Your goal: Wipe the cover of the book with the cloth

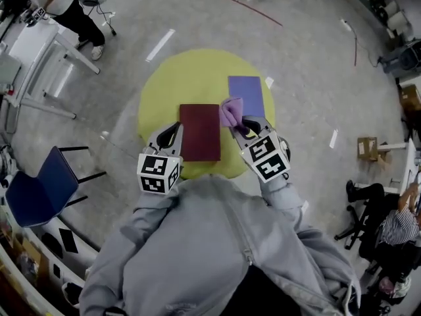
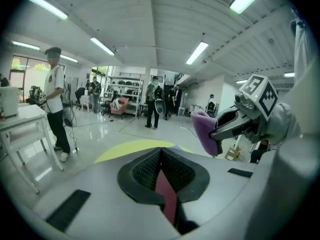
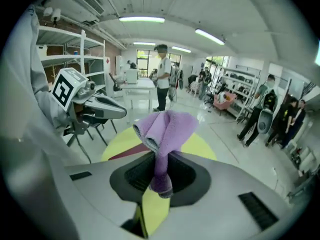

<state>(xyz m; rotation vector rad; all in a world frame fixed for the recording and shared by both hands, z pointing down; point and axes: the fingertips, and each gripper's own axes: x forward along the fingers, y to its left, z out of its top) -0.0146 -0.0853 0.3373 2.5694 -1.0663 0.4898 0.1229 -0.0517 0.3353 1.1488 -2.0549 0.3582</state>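
Right gripper (image 1: 240, 128) clamped on purple cloth (image 1: 231, 112), frame centre. Left gripper (image 1: 170, 134) closed, empty, just left of red book (image 1: 200, 131).

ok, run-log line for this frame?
left tool: shut, empty | right tool: shut on cloth | book: flat on table | cloth: raised, off cover

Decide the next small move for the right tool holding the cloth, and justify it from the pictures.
Probably lower the right tool leftward so the purple cloth touches the dark red book. The cloth is clamped but hangs beside the book's right edge, seemingly not yet on its cover.
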